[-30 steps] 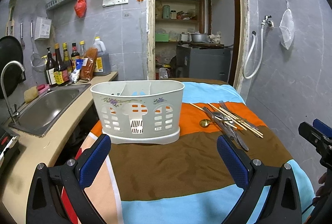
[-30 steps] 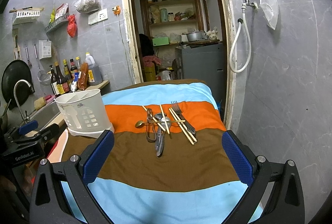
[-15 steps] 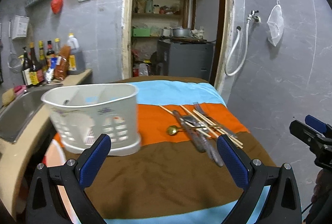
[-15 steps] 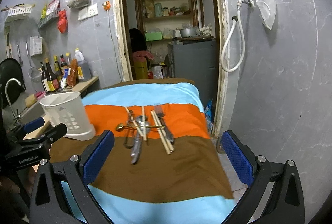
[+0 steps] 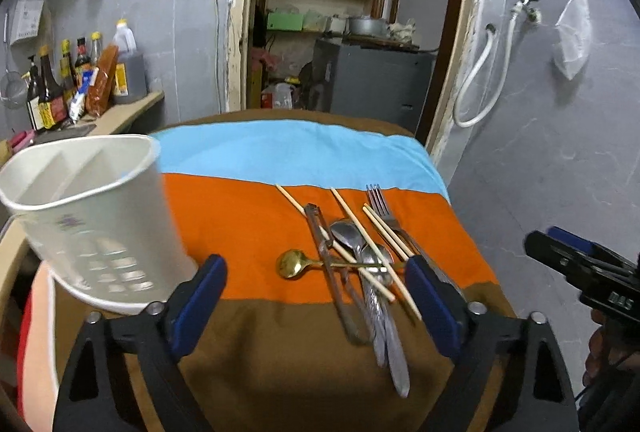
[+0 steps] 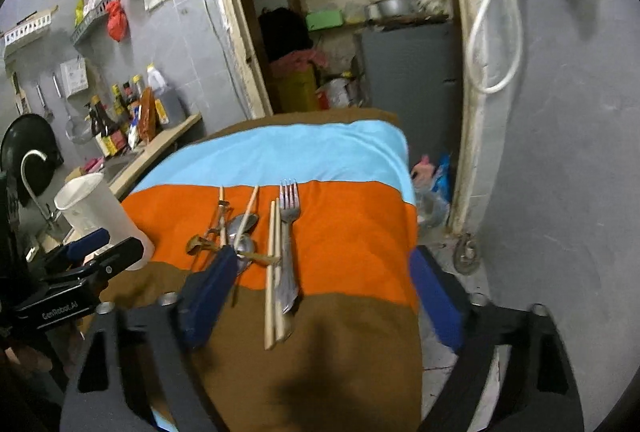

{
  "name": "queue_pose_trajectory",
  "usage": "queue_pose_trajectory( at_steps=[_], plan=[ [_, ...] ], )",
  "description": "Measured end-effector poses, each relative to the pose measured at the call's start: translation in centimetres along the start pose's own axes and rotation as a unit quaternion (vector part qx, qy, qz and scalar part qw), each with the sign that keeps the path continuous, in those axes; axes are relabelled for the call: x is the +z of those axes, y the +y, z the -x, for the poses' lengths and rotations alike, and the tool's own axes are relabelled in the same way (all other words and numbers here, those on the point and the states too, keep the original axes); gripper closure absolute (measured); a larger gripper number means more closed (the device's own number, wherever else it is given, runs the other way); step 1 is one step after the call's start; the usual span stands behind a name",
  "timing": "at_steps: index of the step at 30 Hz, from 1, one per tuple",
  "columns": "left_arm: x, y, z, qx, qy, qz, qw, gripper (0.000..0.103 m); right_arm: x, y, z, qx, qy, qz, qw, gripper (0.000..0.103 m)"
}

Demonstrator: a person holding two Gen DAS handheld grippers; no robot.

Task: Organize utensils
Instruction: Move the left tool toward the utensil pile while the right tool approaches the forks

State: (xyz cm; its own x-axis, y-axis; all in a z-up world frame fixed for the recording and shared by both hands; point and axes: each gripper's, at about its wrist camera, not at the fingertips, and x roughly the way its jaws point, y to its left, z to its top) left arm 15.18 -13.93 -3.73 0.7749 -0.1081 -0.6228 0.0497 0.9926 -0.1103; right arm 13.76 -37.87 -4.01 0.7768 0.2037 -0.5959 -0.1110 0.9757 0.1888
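The utensil pile [image 5: 360, 264] lies on the striped cloth [image 5: 260, 224], across the orange and brown bands: 1 fork [image 6: 289, 208], a gold spoon [image 5: 294, 263], steel spoons and several chopsticks [image 6: 273, 272], loosely crossed. The white utensil holder [image 5: 92, 220] stands upright at the cloth's left edge, apart from the pile. The left gripper [image 5: 316, 296] and right gripper [image 6: 320, 296] hover over the pile, jaws closing, pads apparently touching nothing, though blur limits certainty.
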Motion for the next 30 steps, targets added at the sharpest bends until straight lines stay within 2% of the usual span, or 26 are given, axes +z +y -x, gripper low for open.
queue_pose_trajectory(
  at_steps=[2,5,8,11,16,19,20,25,30],
  plan=[
    [0.7,-0.5,-1.5,0.004,0.009,0.002,0.9999,0.026,0.8,-0.8,-2.5,0.017,0.018,0.006,1.000,0.045],
    [1.7,-1.1,-3.5,0.010,0.016,0.004,0.9998,0.034,1.8,-1.6,-5.9,0.041,0.041,0.016,0.998,0.056],
    [2.5,-1.2,-5.6,0.023,0.031,0.003,0.9992,0.048,2.8,-1.9,-8.9,0.068,0.059,0.028,0.996,0.065],
    [3.0,-0.9,-7.6,0.032,0.057,0.011,0.9978,0.057,3.6,-1.3,-11.8,0.101,0.077,0.042,0.991,0.069],
    [3.0,0.4,-10.3,0.012,0.113,0.045,0.9925,0.067,4.1,1.0,-16.5,0.140,0.124,0.086,0.979,0.071],
    [2.9,1.0,-11.3,-0.002,0.137,0.061,0.9887,0.074,4.3,2.1,-19.3,0.147,0.151,0.105,0.972,0.081],
    [2.9,1.4,-11.5,-0.008,0.140,0.072,0.9874,0.075,4.3,2.2,-19.8,0.149,0.156,0.106,0.971,0.081],
    [3.0,2.7,-12.5,-0.032,0.165,0.112,0.9793,0.078,5.1,3.1,-21.8,0.173,0.165,0.108,0.965,0.081],
    [2.7,3.4,-13.0,-0.050,0.186,0.129,0.9726,0.079,5.6,3.7,-23.3,0.200,0.185,0.117,0.955,0.086]
  ],
)
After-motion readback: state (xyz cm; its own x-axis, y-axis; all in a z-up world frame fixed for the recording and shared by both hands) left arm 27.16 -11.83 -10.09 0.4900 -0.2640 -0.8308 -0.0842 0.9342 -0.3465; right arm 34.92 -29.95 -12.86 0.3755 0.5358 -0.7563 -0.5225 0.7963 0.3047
